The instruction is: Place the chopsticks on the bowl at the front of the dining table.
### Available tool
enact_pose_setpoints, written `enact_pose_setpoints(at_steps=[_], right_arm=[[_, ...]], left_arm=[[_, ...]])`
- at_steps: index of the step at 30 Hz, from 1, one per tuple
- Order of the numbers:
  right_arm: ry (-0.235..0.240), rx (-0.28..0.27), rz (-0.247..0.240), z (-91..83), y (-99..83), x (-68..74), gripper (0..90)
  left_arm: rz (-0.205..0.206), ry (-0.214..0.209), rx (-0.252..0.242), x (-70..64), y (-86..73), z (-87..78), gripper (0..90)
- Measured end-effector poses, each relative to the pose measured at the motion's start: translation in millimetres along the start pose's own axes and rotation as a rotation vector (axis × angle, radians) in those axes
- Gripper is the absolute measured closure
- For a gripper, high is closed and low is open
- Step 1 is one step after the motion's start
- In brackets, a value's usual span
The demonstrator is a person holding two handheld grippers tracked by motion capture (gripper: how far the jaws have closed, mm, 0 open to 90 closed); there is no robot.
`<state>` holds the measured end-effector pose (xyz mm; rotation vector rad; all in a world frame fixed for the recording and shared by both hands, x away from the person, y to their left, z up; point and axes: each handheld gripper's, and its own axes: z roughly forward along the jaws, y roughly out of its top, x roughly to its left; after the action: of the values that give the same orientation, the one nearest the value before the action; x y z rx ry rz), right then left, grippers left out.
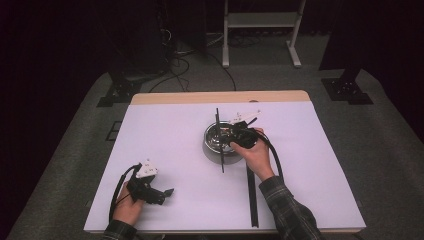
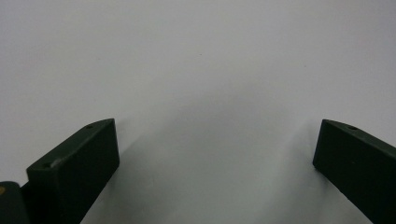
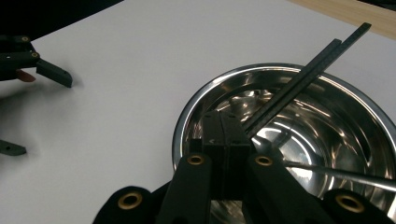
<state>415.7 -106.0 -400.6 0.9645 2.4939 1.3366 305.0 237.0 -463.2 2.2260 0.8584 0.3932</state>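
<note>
A steel bowl (image 1: 214,148) (image 3: 205,93) stands mid-table. A long thin black stick (image 1: 220,161) (image 3: 303,70), seemingly two pieces side by side, lies across its rim. My right gripper (image 1: 228,134) (image 3: 226,135) hovers over the bowl with its jaws pressed flat together. The stick runs under the right jaw's tip, not into the seam. A thin silvery rod (image 3: 336,175) lies inside the bowl. Near the front left edge my left gripper (image 1: 167,194) (image 2: 217,149) (image 3: 46,116) rests low over the white tabletop, jaws wide apart and empty.
A flat black strip (image 1: 251,195) lies on the table along the right forearm, reaching the front edge. A wooden edge (image 1: 220,96) borders the far side. Behind stand a white frame (image 1: 262,20) and floor cables (image 1: 175,65).
</note>
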Motion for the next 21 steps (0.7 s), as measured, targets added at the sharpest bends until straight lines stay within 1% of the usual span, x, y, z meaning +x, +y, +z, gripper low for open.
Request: enact_pose_setpoints(at_steps=[6,8,10,16,21], right_arm=[[0.004,0.000,-0.005,-12.2,-11.5,3.8,89.5],[0.015,0.003,-0.008,-16.0,-16.1,5.7,89.5],[0.038,-0.001,-0.005,-19.6,-20.3,7.9,89.5],[0.049,0.007,-0.032,-28.4,-30.5,17.1,89.5],[0.074,0.017,-0.065,-35.3,-38.6,28.9,89.5]], left_arm=[[-0.006,-0.002,-0.002,-0.5,-0.1,0.2,0.0],[-0.005,0.000,-0.003,-0.4,-0.1,0.2,0.0],[-0.004,-0.001,-0.002,-0.3,-0.1,0.2,0.0],[-0.006,-0.001,-0.003,-0.5,-0.1,0.3,0.0],[-0.008,-0.001,-0.004,-0.6,-0.1,0.3,0.0]])
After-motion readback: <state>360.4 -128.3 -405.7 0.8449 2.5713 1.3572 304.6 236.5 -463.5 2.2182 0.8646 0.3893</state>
